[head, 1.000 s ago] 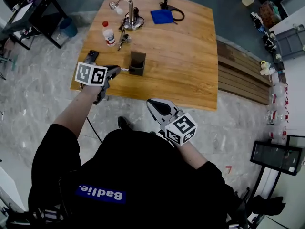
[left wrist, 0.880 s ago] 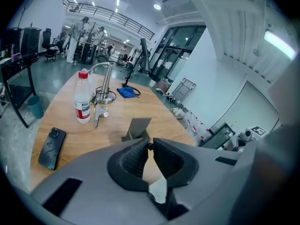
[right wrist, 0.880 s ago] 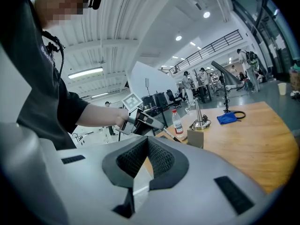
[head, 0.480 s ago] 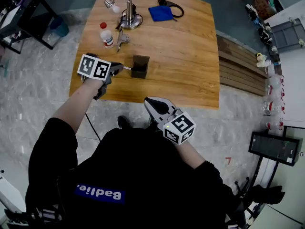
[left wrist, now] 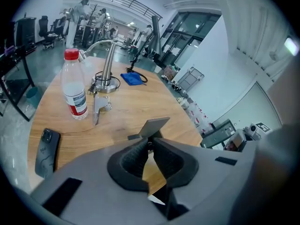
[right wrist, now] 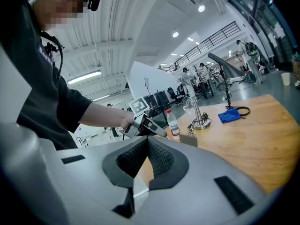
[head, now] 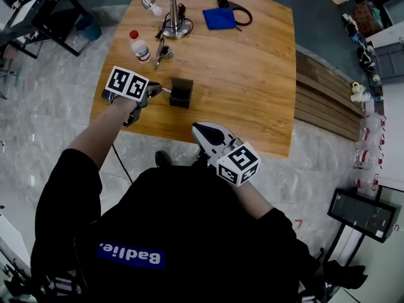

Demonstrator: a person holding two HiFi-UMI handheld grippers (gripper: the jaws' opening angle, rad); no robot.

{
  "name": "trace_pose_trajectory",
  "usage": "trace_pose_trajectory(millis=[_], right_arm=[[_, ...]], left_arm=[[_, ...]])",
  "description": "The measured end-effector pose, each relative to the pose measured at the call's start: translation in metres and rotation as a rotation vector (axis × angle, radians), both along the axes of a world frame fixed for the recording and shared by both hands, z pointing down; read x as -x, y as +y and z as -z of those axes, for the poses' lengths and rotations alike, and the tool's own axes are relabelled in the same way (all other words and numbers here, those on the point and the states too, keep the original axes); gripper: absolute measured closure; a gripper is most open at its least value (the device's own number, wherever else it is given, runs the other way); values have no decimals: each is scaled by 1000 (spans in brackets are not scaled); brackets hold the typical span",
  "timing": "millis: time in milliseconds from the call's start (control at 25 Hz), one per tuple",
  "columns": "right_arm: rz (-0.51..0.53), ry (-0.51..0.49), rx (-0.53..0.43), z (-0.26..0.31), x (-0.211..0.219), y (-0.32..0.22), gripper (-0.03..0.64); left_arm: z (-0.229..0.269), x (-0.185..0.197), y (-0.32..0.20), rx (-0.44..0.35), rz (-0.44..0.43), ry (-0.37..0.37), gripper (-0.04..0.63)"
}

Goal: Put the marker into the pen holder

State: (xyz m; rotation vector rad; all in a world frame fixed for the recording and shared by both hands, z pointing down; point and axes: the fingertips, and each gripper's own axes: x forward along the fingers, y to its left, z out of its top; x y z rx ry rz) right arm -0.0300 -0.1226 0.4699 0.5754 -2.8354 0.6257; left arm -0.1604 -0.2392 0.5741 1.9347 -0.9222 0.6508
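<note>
A dark square pen holder (head: 181, 92) stands upright on the wooden table (head: 252, 87), near its left front part. My left gripper (head: 158, 89) is just left of it and shut on the marker (head: 166, 90), whose pale tip points at the holder's left wall, almost touching it. In the left gripper view the holder (left wrist: 152, 127) rises right behind the nearly closed jaws (left wrist: 149, 146), and little of the marker shows. My right gripper (head: 205, 134) hovers at the table's front edge, shut and holding nothing; its own view shows the pads meeting (right wrist: 147, 139).
A water bottle (head: 137, 46) and a metal clip (head: 163, 52) sit behind the left gripper. A lamp base (head: 173, 19) and a blue cloth (head: 218, 17) lie at the far edge. A black phone (left wrist: 45, 149) rests left of the holder.
The left gripper with the marker has stayed beside the holder's left wall. The right gripper has barely moved. The head camera's framing has shifted a little.
</note>
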Motion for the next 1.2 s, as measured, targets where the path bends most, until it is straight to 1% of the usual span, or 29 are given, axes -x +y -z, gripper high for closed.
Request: trace_pose_trajectory(millis=[160,400,800,1200], right_arm=[[25,-3,1,-2,-9,-11,612],[38,7,20,-9,-17,-22,612],[28,18,42,-17,-29,-26,612],[18,14,41,-17,-29,-29,611]], left_arm=[[-13,-6,-2,26,11,-37,554],[-31,-18,-7,55,3,-66,554],[-50,-26,-9,85,-1,-77,552],[-59,-27,-10,80,-23,-94,551]])
